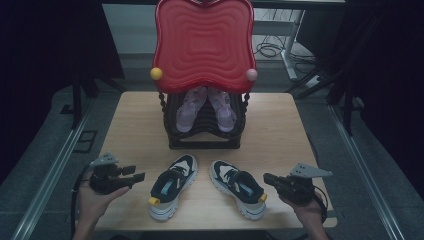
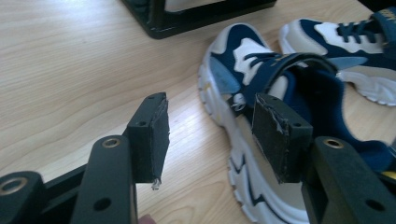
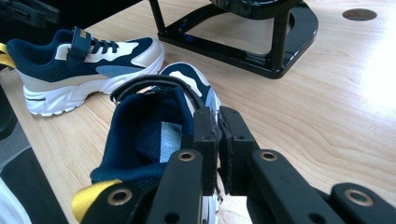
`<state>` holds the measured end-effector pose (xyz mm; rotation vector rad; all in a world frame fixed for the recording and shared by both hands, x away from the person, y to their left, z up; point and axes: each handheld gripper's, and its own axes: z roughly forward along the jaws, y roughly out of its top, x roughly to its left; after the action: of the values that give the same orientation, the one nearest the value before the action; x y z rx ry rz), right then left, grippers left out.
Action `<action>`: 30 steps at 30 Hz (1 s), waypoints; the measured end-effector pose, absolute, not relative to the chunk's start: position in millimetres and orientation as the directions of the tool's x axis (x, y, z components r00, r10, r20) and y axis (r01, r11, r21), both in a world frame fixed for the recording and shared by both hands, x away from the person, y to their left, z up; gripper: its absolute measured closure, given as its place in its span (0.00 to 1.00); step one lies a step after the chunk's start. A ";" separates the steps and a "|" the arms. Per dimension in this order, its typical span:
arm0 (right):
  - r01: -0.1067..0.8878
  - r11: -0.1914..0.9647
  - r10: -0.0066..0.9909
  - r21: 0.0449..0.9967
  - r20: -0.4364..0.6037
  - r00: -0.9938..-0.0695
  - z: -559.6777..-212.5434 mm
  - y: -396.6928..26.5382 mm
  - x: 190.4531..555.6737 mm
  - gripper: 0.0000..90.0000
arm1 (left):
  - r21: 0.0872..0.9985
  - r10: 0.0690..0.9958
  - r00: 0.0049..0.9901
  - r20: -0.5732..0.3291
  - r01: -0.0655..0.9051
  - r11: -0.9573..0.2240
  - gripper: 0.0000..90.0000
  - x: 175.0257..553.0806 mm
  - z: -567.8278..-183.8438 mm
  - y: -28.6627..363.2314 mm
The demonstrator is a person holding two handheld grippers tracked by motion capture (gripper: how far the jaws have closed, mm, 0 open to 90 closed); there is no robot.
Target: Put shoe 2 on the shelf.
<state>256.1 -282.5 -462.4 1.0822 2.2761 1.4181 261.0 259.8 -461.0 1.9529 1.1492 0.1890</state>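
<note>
Two navy-and-white shoes lie on the worktop point(image 1: 280, 125), toes toward a black rack point(image 1: 205, 137) under a red tray point(image 1: 202, 42). Left gripper point(image 1: 137, 176): beside the left shoe point(image 1: 172, 185), clear of it; in its own view the jaws stand wide apart with nothing between them. Right shoe point(image 1: 239, 187): just right of the first, a narrow gap between them. Right gripper point(image 1: 266, 178): at that shoe's heel; its own view shows the jaws nearly closed, nothing clamped between them.
</note>
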 end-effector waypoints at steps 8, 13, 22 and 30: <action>0.452 0.261 0.695 0.853 0.158 -0.701 -456.5 -278.7 260.0 0.87 | 0.714 0.766 0.582 -0.273 0.656 -0.243 0.51 261.2 -452.8 245.2; 0.454 0.263 0.696 0.851 0.158 -0.701 -455.8 -277.0 262.8 0.81 | 0.703 0.762 0.590 -0.268 0.660 -0.264 0.51 264.5 -452.4 235.6; 0.460 0.251 0.703 0.852 0.166 -0.691 -457.1 -279.8 261.9 0.78 | 0.659 0.745 0.617 -0.254 0.674 -0.334 0.51 273.7 -461.0 210.4; 0.465 0.240 0.713 0.852 0.170 -0.680 -455.4 -282.5 262.1 0.72 | 0.628 0.739 0.627 -0.247 0.684 -0.370 0.55 279.5 -468.0 198.5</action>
<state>262.1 -282.5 -455.4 1.1029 2.2601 1.4149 279.5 198.5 -468.0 2.1313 1.1092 0.0983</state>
